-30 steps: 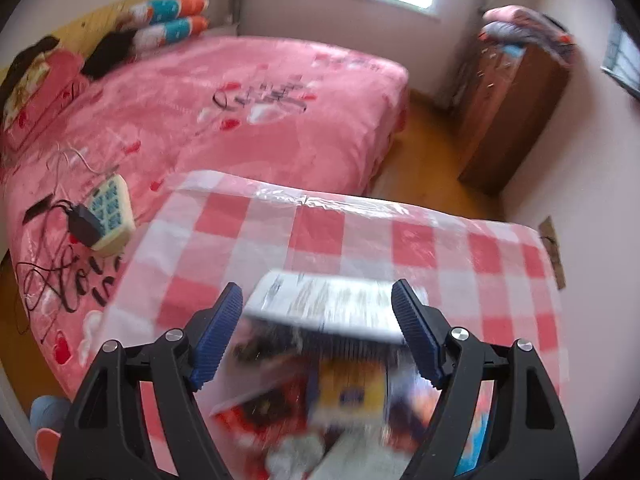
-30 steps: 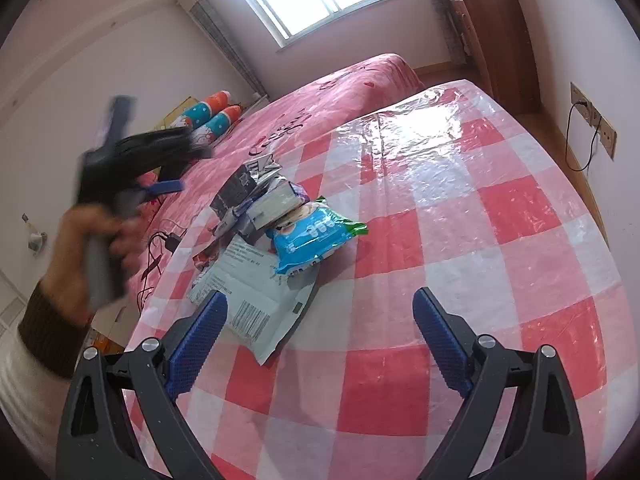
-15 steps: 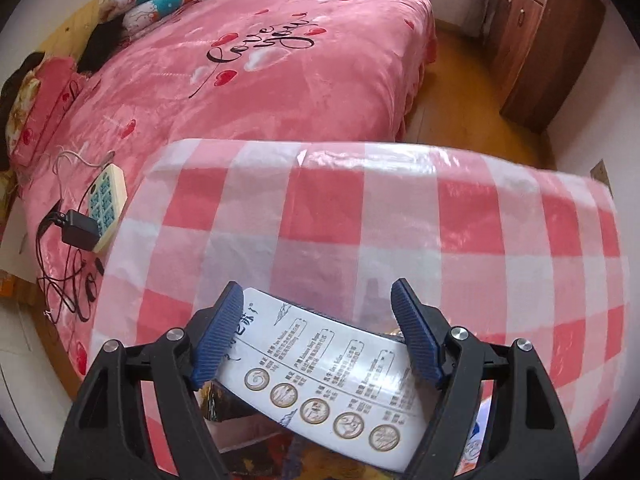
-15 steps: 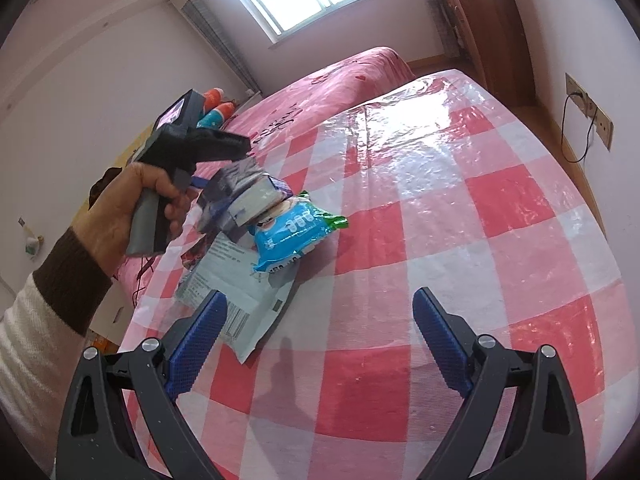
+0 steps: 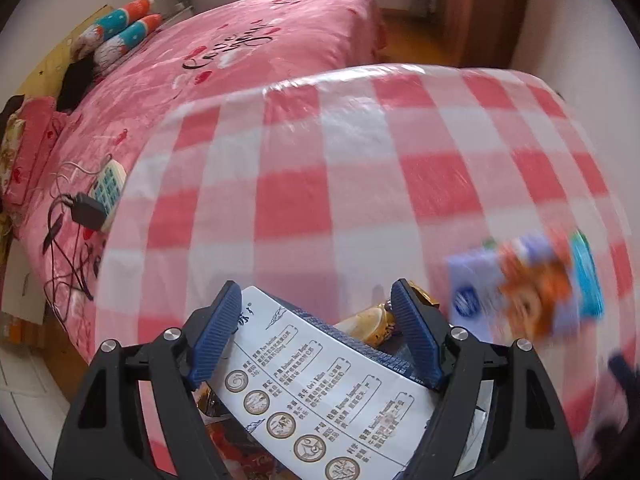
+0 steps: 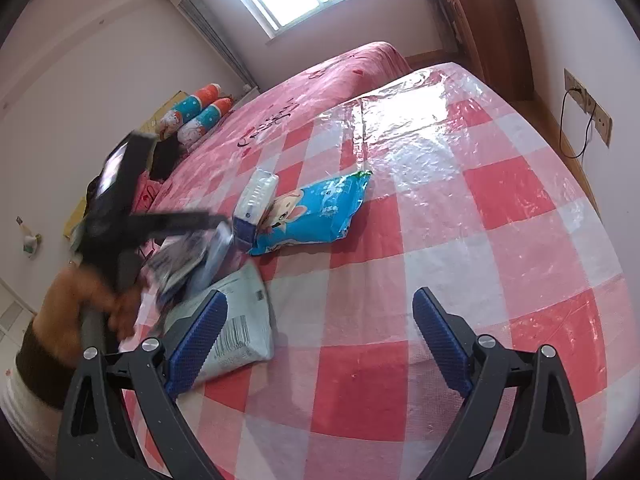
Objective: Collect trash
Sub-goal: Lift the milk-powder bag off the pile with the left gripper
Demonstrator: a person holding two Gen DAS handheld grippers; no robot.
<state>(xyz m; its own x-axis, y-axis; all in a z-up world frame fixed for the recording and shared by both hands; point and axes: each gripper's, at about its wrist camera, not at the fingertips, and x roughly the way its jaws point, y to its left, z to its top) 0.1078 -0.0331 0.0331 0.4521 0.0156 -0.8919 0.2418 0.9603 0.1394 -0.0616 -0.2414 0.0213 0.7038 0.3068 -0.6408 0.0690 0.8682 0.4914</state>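
Observation:
Trash lies on a red-and-white checked table [image 6: 460,216]. In the left wrist view my left gripper [image 5: 318,328] is open, its fingers on either side of a white printed carton [image 5: 320,396] that lies over other wrappers, with a gold wrapper [image 5: 372,324] beyond it. A blurred blue snack bag [image 5: 524,292] lies to the right. In the right wrist view my right gripper [image 6: 320,344] is open and empty above the table. The blue snack bag [image 6: 316,216] and a small box [image 6: 252,204] lie ahead of it, a grey pouch [image 6: 240,320] by its left finger. The left gripper [image 6: 132,216] shows there blurred.
A pink bed [image 5: 224,64] stands beyond the table with a power strip and cables [image 5: 96,196] on it. A wooden cabinet [image 6: 492,20] stands at the far right by the wall. A wall socket with a cable [image 6: 588,108] is right of the table.
The left gripper has swung down and left over the trash pile. The small box and blue bag now lie apart from the pile. The right gripper stays open.

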